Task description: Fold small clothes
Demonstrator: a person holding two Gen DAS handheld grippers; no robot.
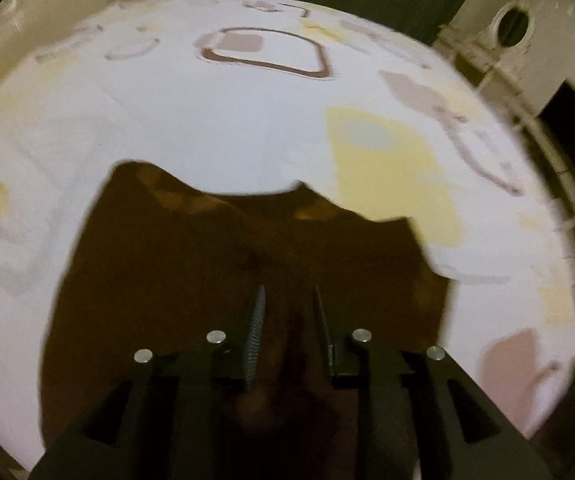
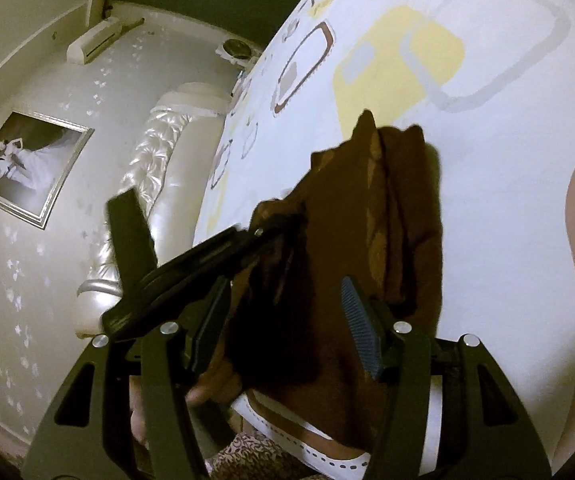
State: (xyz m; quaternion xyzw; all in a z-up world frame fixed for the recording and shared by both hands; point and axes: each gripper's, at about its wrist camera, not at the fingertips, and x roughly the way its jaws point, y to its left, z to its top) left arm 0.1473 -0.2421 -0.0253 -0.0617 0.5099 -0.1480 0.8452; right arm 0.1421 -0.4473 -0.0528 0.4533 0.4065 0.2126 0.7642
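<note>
A brown garment (image 2: 371, 216) is being kept on the patterned bedsheet (image 2: 487, 160), its long axis running away from both tongs: left tongs (image 1: 287, 292) are being held released above it, right tongs (image 2: 283, 312) likewise unclenched astride its near end.

Brown garment (image 1: 223, 264) is lying on the patterned bedsheet (image 1: 207, 128), leaving open sheet beyond and beside it. The left gripper (image 2: 275, 224) is crossing the right gripper's (image 2: 287, 320) approach. The padded headboard (image 2: 167, 184) is bounding the far edge.
</note>
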